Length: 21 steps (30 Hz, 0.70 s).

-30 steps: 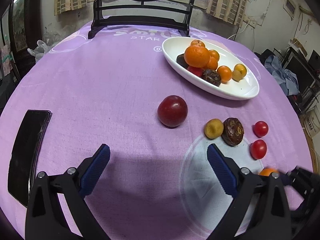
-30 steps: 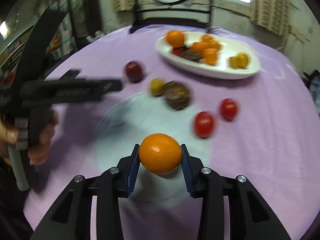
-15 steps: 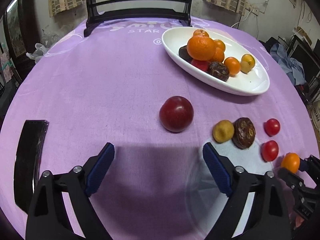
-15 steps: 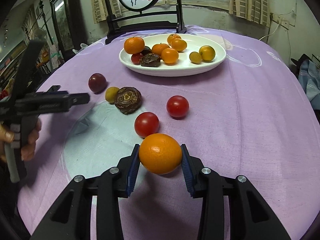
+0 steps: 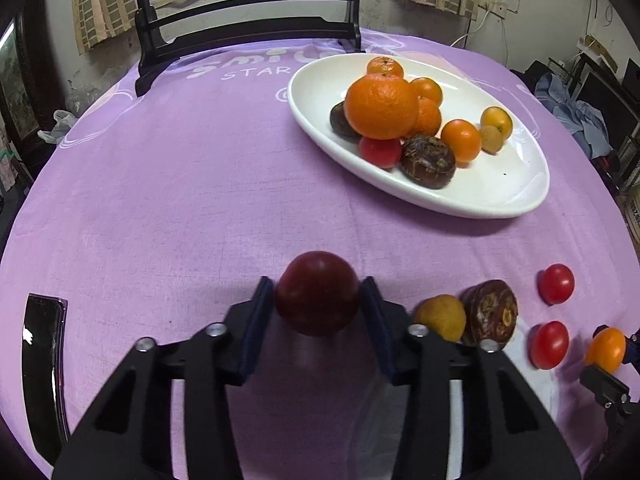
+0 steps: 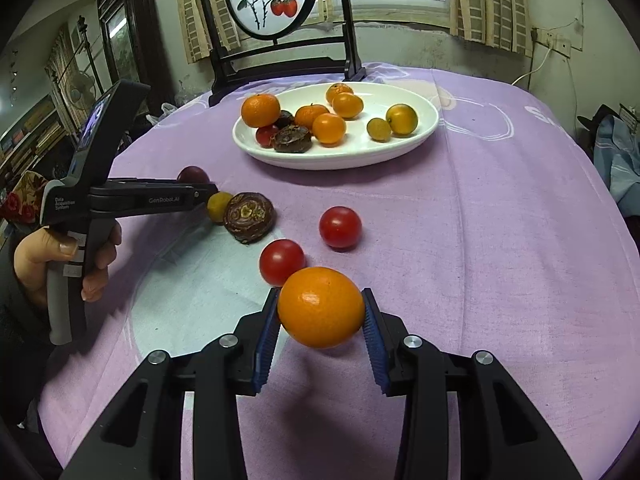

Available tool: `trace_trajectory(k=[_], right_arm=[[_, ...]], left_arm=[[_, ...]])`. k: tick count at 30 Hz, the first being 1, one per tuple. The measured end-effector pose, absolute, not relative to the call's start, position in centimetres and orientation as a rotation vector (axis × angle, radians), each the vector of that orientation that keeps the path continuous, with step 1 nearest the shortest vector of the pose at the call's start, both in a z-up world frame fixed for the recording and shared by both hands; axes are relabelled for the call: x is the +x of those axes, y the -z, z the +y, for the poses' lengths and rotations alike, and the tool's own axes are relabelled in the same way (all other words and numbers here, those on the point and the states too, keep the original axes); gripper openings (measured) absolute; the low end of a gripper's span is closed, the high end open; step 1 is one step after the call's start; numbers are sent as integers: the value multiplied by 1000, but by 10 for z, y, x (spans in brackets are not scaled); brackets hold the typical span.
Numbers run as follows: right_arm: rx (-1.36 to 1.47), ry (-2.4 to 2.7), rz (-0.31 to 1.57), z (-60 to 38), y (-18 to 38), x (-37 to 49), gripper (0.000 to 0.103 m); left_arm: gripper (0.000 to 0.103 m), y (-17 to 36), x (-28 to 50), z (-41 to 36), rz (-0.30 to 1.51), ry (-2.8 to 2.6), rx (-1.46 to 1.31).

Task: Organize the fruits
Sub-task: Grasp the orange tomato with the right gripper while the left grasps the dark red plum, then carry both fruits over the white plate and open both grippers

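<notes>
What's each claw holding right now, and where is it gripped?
Left claw: the plum, by its sides. Right claw: an orange, by its sides.

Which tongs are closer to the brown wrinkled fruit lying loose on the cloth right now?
Left. The left tongs, shut on the dark red plum, sit just beside the brown wrinkled fruit. The right tongs, holding the orange, are farther off, beyond a red tomato.

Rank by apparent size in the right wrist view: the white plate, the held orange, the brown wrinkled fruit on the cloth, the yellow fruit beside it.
1. white plate
2. orange, though its nearness to the camera enlarges it
3. brown wrinkled fruit
4. yellow fruit, partly hidden
</notes>
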State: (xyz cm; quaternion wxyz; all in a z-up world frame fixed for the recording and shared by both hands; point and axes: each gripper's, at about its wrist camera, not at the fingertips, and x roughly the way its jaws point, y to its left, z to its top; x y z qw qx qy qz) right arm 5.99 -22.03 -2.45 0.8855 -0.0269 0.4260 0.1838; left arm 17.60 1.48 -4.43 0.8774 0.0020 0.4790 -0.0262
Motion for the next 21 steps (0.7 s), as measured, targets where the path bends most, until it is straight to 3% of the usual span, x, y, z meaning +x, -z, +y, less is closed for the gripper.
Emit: trace_trajectory(k=[21], right_arm=[[5, -393, 860, -228, 17, 58, 40]], left_arm=[[38, -4, 93, -23, 927, 280, -60]])
